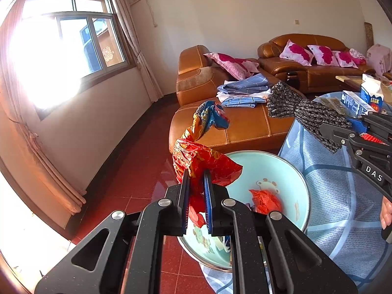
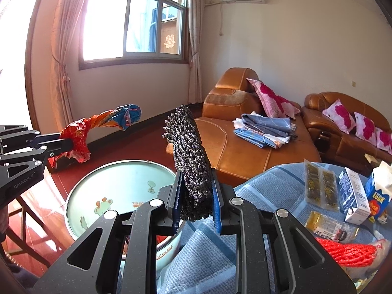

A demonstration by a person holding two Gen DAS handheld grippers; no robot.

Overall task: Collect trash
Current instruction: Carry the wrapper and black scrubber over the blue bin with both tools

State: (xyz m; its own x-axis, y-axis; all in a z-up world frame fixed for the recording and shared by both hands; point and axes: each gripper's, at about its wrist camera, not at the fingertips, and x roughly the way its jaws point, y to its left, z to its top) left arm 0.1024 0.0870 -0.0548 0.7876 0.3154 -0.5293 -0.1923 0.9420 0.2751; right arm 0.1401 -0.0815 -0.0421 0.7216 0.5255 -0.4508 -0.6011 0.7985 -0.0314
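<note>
Two pieces of trash hang over one landmark, the pale green bin [image 1: 267, 171], and the coming drop turns on how each lies from its mouth. Leftmost, the left gripper [image 1: 196, 196] has its jaws clamped on a crumpled red and blue wrapper [image 1: 203, 156]; the wrapper's long axis runs up and away from the jaws, its clamped end above the bin's near left rim, its blue tip past the far rim toward the sofa [image 1: 245, 127]. To the right, the right gripper [image 2: 196, 196] has its jaws clamped on a black speckled net [image 2: 188, 152], which stands nearly upright from them, just beside the bin's right rim, where the bin meets the blue-clothed worktop [image 2: 264, 191]. By my reading the left hand is nearer the opening and could let go first; the net needs carrying further left over the bin.
</note>
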